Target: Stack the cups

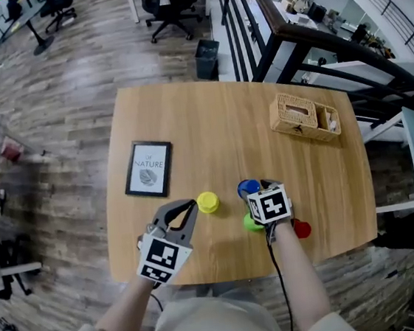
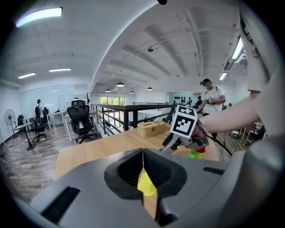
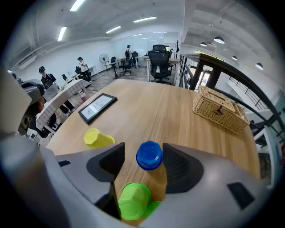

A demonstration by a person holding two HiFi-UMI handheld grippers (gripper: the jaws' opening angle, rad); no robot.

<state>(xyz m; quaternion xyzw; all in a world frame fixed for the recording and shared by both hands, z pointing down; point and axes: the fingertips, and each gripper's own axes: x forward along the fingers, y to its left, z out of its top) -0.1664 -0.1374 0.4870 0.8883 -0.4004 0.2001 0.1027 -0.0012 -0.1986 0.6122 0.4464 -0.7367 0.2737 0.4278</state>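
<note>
Four small plastic cups sit near the table's front edge: yellow (image 1: pixel 208 202), blue (image 1: pixel 248 187), green (image 1: pixel 251 223) and red (image 1: pixel 301 227). My right gripper (image 1: pixel 259 190) points steeply down over the blue and green ones. Its jaws stand open, with the blue cup (image 3: pixel 149 155) base-up in the gap and untouched, and the green cup (image 3: pixel 133 201) closer in, between the jaws. The yellow cup (image 3: pixel 98 138) lies on its side to the left. My left gripper (image 1: pixel 189 204) is shut and empty, its tips (image 2: pixel 143 152) just short of the yellow cup (image 2: pixel 146 185).
A framed picture (image 1: pixel 148 169) lies on the left part of the wooden table (image 1: pixel 209 116). A wicker basket (image 1: pixel 304 116) stands at the back right. Office chairs, a bin and a black railing lie beyond the far edge, and people stand in the background.
</note>
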